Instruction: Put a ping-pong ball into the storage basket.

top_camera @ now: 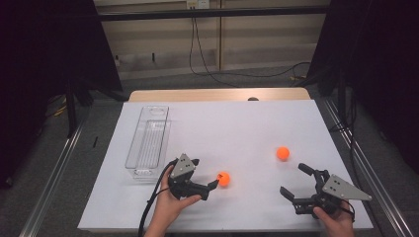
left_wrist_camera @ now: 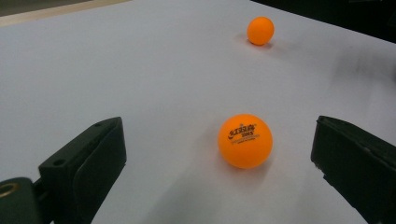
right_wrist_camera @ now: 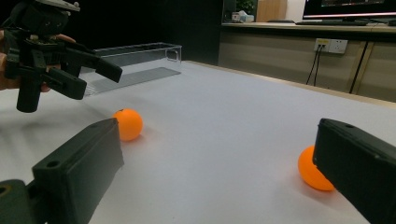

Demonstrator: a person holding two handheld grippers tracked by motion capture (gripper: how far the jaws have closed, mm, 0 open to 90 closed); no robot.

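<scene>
Step in hand, by my read: closing in on near ball [top_camera: 224, 178] with your left gripper [top_camera: 213, 186]; fingers spread wide, nothing held, ball on desk [top_camera: 237, 128] just ahead between them

Next: ease forward until ball sits between pads, then pinch gently, it rolls

Ball round, no long axis; printed logo faces left gripper camera

Right gripper [top_camera: 295, 180] open, idle, near second ball [top_camera: 282, 153]

Clear tray [top_camera: 148, 140] at left, likely drop spot

high: overhead, forward-down | tongs views: low, close | shared: near ball [top_camera: 224, 178]
</scene>
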